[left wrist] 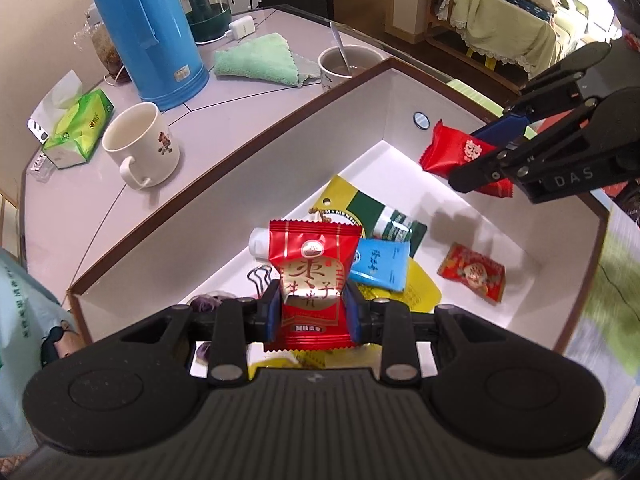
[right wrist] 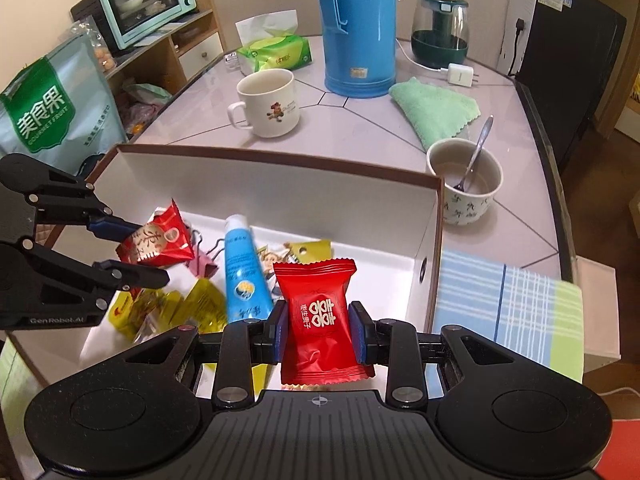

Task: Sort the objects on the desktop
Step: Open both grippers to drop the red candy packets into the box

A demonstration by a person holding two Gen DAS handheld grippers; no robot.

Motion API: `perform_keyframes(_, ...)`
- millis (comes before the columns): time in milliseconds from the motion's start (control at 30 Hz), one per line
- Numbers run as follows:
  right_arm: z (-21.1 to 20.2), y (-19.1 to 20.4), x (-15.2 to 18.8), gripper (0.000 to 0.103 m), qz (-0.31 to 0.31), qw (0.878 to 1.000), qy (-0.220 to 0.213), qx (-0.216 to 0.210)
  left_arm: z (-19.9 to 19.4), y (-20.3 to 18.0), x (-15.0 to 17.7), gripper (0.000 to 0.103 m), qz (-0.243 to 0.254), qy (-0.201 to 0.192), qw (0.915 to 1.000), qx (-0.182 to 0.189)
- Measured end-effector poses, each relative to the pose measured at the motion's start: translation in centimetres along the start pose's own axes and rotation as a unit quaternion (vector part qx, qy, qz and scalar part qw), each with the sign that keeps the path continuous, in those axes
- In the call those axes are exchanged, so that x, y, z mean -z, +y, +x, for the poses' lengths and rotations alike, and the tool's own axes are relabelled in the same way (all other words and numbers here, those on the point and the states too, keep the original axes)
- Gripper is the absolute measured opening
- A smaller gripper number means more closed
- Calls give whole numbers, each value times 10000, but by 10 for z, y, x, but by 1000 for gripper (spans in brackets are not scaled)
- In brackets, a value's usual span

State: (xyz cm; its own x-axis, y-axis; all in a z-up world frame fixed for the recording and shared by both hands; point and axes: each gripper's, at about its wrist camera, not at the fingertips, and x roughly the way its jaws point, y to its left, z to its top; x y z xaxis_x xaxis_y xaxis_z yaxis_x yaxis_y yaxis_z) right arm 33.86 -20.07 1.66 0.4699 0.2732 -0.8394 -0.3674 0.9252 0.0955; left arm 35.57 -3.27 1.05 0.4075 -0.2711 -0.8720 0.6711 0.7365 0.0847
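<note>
i've got a packet in each gripper, both held over the open white box (right wrist: pixel 280 184) on the table (right wrist: pixel 360 128). my left gripper (left wrist: pixel 313 312) is clamped narrow on a red and gold snack packet (left wrist: pixel 314 268), blue pads pressing its two sides, packet upright between them. from the right wrist view the same packet hangs at the left end of the box, above the clutter. my right gripper (right wrist: pixel 320 332) is closed on a plain red candy packet (right wrist: pixel 318 320) with a white double-happiness mark — pads squeezing it at the waist, top edge standing up, bottom edge hanging below the fingers. in the left view it sits near the far right corner of the box.

inside the box, lying on the floor: a blue tube (right wrist: pixel 240 276) with a white cap, a small blue sachet (left wrist: pixel 378 264), a yellow and green pouch (left wrist: pixel 360 204), another red candy (left wrist: pixel 472 272) lying alone toward the right wall, some yellow wrappers (right wrist: pixel 200 308), and binder clips (right wrist: pixel 206 254) (one pink, the rest hard to make out).

beyond the box on the table: a white mug (right wrist: pixel 270 106) with a cartoon print, a blue thermos (right wrist: pixel 354 28), a green tissue pack (right wrist: pixel 276 54), a folded green cloth (right wrist: pixel 434 110), and a cup with a spoon (right wrist: pixel 466 180) just beside the box's far right corner. a checked cloth (right wrist: pixel 508 312) lies against the box's right side.
</note>
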Motion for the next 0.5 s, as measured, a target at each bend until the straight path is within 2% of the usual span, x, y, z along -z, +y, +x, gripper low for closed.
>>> perform_keyframes(333, 18, -4, -13, 31, -383, 9990, -158, 188, 23, 8, -12, 27, -139, 76, 9999, 65)
perform_keyframes(500, 28, 0, -18, 33, -731, 9957, -315, 474, 31, 11, -12, 27, -188, 127, 9997, 73)
